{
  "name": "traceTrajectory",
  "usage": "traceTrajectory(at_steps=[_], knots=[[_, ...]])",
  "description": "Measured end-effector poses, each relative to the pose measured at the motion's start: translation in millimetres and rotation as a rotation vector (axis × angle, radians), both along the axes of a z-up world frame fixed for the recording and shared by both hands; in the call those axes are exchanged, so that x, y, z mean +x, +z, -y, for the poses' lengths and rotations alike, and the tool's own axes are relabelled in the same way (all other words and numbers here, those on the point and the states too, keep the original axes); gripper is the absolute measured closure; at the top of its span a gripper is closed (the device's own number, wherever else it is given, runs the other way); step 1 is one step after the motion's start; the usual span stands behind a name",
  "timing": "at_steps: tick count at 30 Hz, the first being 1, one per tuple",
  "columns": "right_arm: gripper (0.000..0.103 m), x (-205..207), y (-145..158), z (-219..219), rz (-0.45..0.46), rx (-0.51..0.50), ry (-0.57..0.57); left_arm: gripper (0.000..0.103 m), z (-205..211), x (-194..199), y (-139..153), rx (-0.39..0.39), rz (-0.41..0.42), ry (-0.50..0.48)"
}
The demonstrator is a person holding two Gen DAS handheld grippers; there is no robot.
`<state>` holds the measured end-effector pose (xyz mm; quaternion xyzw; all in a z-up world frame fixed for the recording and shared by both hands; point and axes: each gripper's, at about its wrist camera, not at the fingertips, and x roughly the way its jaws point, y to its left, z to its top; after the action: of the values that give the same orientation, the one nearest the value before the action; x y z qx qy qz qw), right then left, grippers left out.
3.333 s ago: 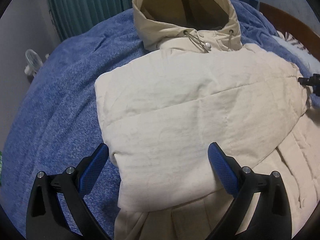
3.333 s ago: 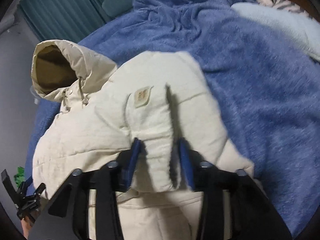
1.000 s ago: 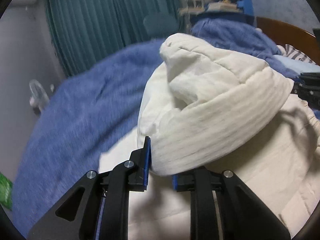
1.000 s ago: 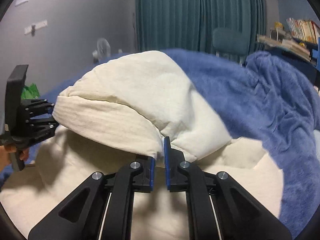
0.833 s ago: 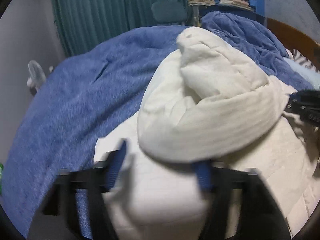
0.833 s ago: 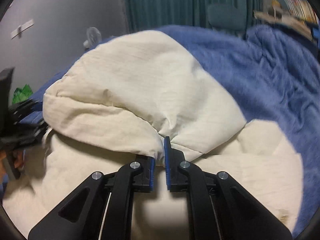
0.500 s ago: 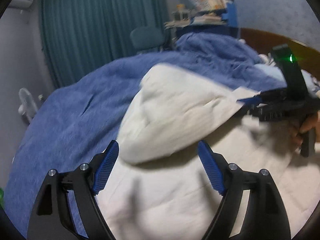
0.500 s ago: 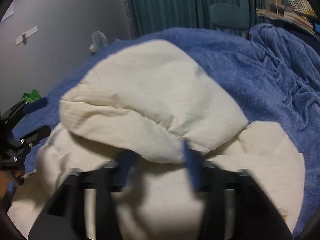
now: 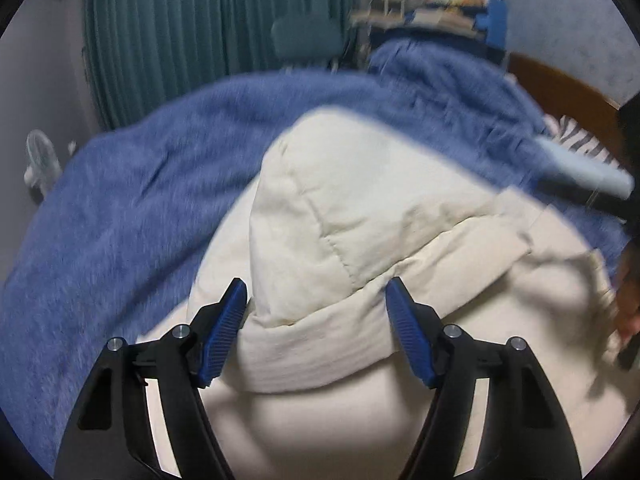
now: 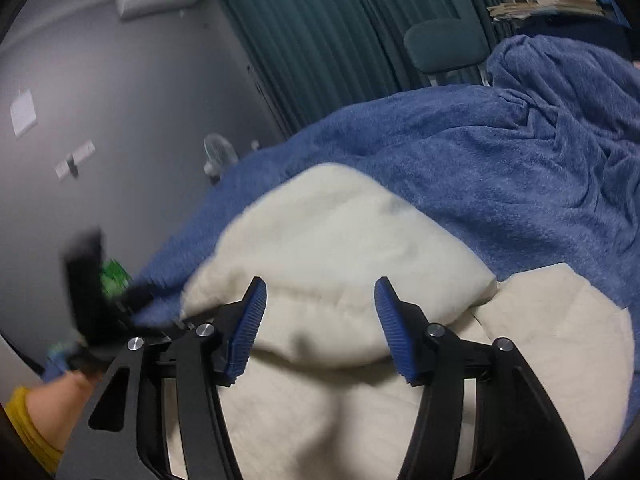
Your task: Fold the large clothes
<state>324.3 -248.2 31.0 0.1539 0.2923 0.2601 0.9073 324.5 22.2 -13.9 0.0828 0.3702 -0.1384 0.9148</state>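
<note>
We hold the left gripper and right gripper wide apart, gripping nothing, above the folded cream jacket lying on the blue blanket.

Folded cream jacket blocks 12 o'clock ahead of both spread grippers; open blue blanket from 9 to 11 o'clock; headboard, bookshelf obstruct 1 to 2 o'clock

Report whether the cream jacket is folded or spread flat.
Folded: the cream jacket has its upper part doubled over its lower body on the blue blanket.
</note>
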Motion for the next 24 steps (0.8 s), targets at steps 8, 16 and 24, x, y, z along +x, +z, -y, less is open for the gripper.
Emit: traceTrajectory(at_steps=[8,16,24], knots=[[0.044,32,-23,-19,-0.068,-0.258,-0.115,0.035,-23,-2,-30,0.036,-0.050,0.018],[0.044,60,-72,-41,-0.229,-0.463,-0.146,0.035,-15,2,-44,0.088,-0.050,0.013],[0.034,28,-50,-24,-0.204,-0.369,-0.209,0.025,-17,-19,-32,0.107,0.012,0.040]])
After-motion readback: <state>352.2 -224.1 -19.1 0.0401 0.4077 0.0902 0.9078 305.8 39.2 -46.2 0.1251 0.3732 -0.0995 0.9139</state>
